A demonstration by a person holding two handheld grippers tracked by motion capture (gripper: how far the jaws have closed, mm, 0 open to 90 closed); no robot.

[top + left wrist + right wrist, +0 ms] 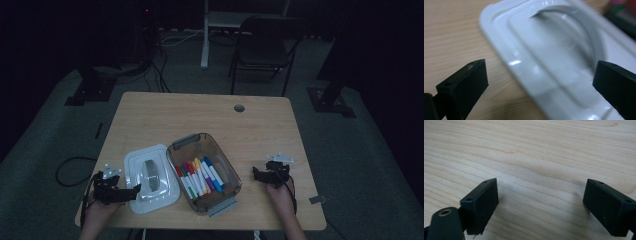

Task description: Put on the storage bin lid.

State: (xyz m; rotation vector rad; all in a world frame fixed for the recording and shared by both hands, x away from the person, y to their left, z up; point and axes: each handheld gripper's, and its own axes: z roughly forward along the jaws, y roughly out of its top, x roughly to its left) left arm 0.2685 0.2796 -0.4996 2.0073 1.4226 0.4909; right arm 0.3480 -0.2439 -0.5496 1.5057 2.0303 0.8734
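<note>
A clear plastic box (pixel 227 162) sits near the table's front middle and holds several coloured markers (pixel 200 176). Its white lid (pixel 133 165) lies flat beside it on the left, grey handle (pixel 150 175) up. My left gripper (pixel 131 192) is open at the lid's front left corner, and in the left gripper view the lid (pixel 549 57) lies between and beyond the spread jaws (pixel 540 82). My right gripper (pixel 259 174) is open to the right of the box, low over bare wood (pixel 541 195), with nothing between its fingers.
The wooden table (pixel 165 115) has a round cable hole (pixel 239 108) at the back. A black folding chair (pixel 265 45) and stand legs (pixel 90 90) are on the carpet behind. A cable (pixel 67 172) loops on the floor at the left.
</note>
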